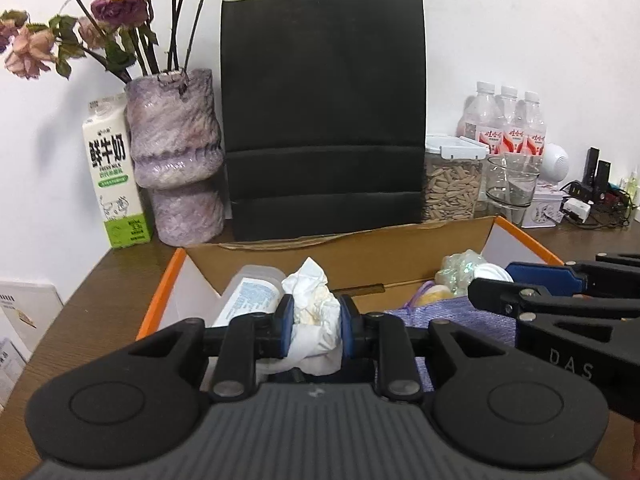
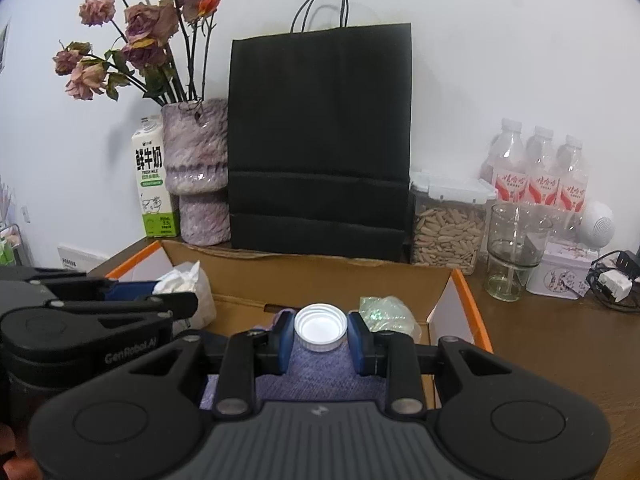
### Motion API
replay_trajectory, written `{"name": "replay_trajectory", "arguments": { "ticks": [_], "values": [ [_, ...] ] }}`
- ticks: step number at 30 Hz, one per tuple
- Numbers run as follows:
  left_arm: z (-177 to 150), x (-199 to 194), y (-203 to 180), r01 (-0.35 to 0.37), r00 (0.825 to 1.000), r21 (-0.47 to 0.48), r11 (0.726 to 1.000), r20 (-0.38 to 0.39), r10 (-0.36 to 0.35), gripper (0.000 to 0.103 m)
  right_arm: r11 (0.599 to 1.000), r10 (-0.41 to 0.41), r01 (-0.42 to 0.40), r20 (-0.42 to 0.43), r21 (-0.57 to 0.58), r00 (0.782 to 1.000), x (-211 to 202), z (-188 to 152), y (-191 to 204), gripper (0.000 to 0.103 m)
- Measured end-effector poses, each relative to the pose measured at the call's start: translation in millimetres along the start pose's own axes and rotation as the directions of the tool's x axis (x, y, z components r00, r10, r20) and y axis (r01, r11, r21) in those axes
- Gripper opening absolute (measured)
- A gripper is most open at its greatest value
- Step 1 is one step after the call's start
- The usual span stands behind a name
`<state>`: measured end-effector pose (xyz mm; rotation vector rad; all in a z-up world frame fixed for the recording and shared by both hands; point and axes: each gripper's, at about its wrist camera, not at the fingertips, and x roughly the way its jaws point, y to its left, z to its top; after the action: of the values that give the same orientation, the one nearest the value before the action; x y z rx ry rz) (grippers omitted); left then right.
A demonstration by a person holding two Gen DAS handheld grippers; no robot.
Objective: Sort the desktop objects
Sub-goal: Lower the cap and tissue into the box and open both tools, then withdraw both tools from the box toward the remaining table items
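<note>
In the left wrist view, the left gripper [image 1: 313, 328] pinches a crumpled tissue [image 1: 314, 320] over the open cardboard box [image 1: 400, 256]; let go only once well inside its walls. In the right wrist view, the right gripper [image 2: 321, 338] clamps 1 white cap [image 2: 321, 327] above the purple cloth [image 2: 320, 376] in that box; lower it before releasing so it cannot roll.

1. A crumpled white tissue [image 1: 314, 312] sat pinched between the left tool's [image 1: 313, 330] blue pads, over the cardboard box's [image 1: 320, 258] left part.
2. A white ribbed bottle cap [image 2: 321, 327], open side up, was clamped in the right tool [image 2: 321, 340] above purple cloth [image 2: 320, 376] in the box.
</note>
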<state>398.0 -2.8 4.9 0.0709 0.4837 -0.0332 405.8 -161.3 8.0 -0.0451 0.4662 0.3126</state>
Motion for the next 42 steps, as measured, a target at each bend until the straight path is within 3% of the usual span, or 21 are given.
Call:
{"name": "replay_trajectory", "arguments": {
  "ticks": [2, 3, 5, 7, 10, 12, 26, 42],
  "values": [
    [0.0, -1.8, -1.2, -0.012, 1.0, 0.012, 1.0, 0.011, 0.012, 0.032, 1.0, 0.005, -0.005, -0.007, 0.007, 1.0, -0.5, -0.1, -0.3, 0.028],
    [0.4, -2.5, -1.8, -0.017, 1.0, 0.018, 1.0, 0.015, 0.017, 0.046, 1.0, 0.005, -0.005, -0.009, 0.011, 1.0, -1.2, 0.1, -1.0, 0.031],
    [0.3, -4.6, -2.7, -0.039, 0.999, 0.028, 0.999, 0.021, 0.039, 0.067, 1.0, 0.004, -0.004, -0.019, 0.013, 1.0, -2.7, 1.2, -2.0, 0.054],
    [1.9, -8.2, -0.7, -0.069, 0.997, 0.023, 0.997, 0.036, 0.068, 0.074, 0.999, -0.032, 0.032, -0.014, 0.025, 0.999, -5.4, 3.2, -4.7, 0.078],
    [6.7, -14.4, 8.0, -0.095, 0.994, -0.018, 0.995, 0.051, 0.096, 0.102, 0.997, -0.052, 0.051, 0.011, 0.065, 0.999, -12.1, 7.6, -13.7, 0.098],
    [9.0, -19.8, 12.2, -0.086, 0.993, -0.03, 0.996, 0.073, 0.088, 0.103, 0.996, -0.021, 0.019, 0.017, 0.091, 1.0, -16.1, 10.4, -18.5, 0.103],
    [9.3, -32.0, 17.5, -0.062, 0.996, -0.053, 0.997, 0.068, 0.065, 0.103, 0.998, -0.001, -0.001, 0.037, 0.055, 0.999, -31.3, 15.9, -8.7, 0.103],
    [-4.3, -92.4, 20.0, -0.046, 0.98, -0.034, 0.998, 0.193, 0.051, 0.103, 0.999, 0.013, -0.009, 0.095, -0.039, 0.995, -87.0, 9.8, 16.5, 0.103]
  ]
}}
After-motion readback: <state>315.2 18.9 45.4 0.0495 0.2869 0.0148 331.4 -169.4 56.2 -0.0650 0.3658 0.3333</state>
